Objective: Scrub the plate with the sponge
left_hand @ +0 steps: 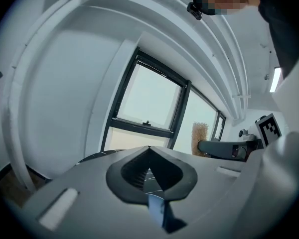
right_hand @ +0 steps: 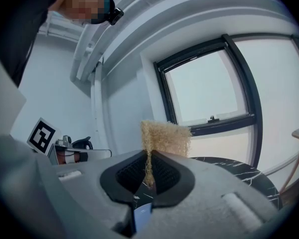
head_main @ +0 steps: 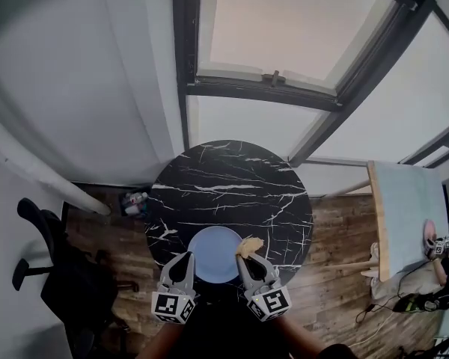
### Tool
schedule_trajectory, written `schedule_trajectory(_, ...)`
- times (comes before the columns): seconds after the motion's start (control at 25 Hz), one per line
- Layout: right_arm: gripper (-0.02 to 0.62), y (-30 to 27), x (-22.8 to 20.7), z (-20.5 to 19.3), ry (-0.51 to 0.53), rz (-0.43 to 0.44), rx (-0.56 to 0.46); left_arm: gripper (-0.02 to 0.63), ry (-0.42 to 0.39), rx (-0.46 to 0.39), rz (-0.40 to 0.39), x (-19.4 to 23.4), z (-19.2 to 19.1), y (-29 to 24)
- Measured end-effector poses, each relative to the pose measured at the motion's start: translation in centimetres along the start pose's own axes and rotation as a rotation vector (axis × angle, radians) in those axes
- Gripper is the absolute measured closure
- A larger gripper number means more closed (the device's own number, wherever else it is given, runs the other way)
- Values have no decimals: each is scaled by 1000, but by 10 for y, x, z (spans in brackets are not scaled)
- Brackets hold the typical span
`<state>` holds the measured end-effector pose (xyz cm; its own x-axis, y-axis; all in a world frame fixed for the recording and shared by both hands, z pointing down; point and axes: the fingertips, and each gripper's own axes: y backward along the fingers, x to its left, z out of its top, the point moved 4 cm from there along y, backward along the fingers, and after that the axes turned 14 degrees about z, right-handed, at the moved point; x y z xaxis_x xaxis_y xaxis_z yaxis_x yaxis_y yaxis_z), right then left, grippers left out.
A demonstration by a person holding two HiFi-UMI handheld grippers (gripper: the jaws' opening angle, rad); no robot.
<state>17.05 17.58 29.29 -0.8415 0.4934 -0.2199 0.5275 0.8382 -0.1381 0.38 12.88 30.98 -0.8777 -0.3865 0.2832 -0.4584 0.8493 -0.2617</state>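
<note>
My left claw [head_main: 184, 259] is clenched with nothing between the jaws; its tips meet in the left gripper view. My right claw [head_main: 246, 260] is clamped on the tan sponge [right_hand: 165, 138], which sticks up past the tips against the window [right_hand: 209, 88]. The blue plate [head_main: 213, 254] lies flat at the near edge of the round black marble tabletop [head_main: 232, 182], between both claws. In the head view the sponge sits over the plate's right rim.

Left tool [head_main: 182, 259] closed empty, right tool [head_main: 245, 259] pinching sponge [head_main: 251, 244]
</note>
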Motion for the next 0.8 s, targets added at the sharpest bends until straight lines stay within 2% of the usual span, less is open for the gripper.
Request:
schedule_trajectory(0.2, 575, -5, 12, -3, 57, 30, 39, 607, -28, -28, -16, -3, 1, 2)
schedule_trajectory(0.48, 575, -11, 12, -8, 56, 28, 52, 606, -52, -71, -17, -3, 12, 2)
schedule_trajectory(0.8, 574, -10, 4, -13, 21, 21, 50, 606, -50, -68, -8, -4, 12, -2)
